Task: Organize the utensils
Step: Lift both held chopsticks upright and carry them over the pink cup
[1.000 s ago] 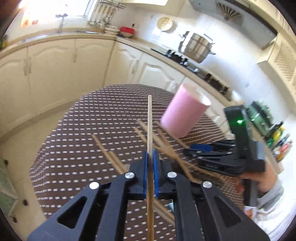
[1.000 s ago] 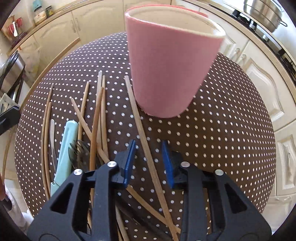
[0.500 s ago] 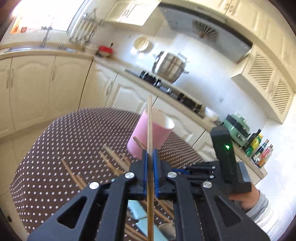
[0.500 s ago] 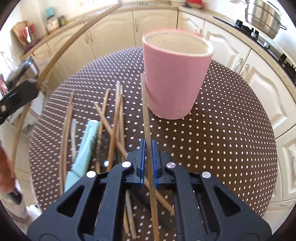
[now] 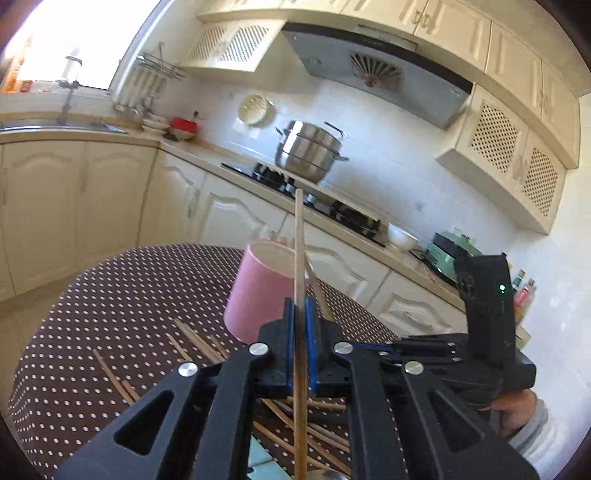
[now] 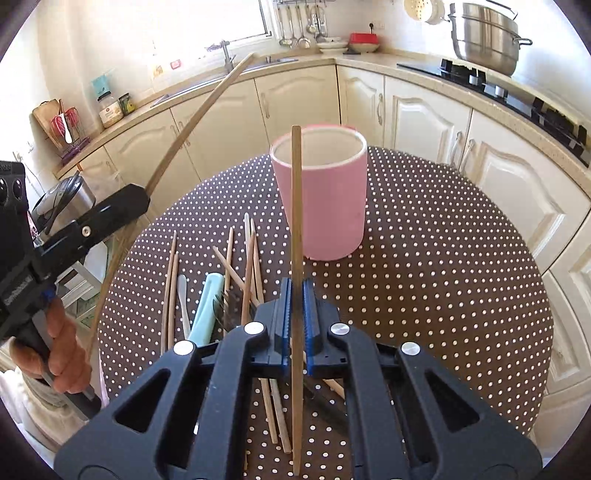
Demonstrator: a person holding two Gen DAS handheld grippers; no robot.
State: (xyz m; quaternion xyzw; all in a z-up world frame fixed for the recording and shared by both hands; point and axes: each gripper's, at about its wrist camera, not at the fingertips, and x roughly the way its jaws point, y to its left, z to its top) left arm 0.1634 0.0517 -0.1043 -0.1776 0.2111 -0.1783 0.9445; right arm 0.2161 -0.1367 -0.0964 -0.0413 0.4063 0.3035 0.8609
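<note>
A pink cup (image 6: 321, 206) stands upright on the brown dotted table (image 6: 443, 277). My right gripper (image 6: 295, 291) is shut on a wooden chopstick (image 6: 295, 203), held above the table just before the cup, its tip level with the rim. My left gripper (image 5: 301, 314) is shut on another chopstick (image 5: 299, 240) that points up past the cup (image 5: 258, 291). In the right wrist view the left gripper (image 6: 136, 199) hangs off the table's left side. Several loose chopsticks (image 6: 251, 258), a mint-handled utensil (image 6: 205, 306) and a fork (image 6: 225, 306) lie left of the cup.
Cream cabinets and a counter curve round behind the table. A steel pot (image 6: 484, 33) sits on the hob at the back right and a sink tap (image 6: 225, 51) at the back. A person's hand (image 6: 62, 350) holds the left gripper's handle.
My right gripper has shut on a chopstick and lifted it off the table. My left gripper rose and tipped upward with its chopstick, so more of the wall shows.
</note>
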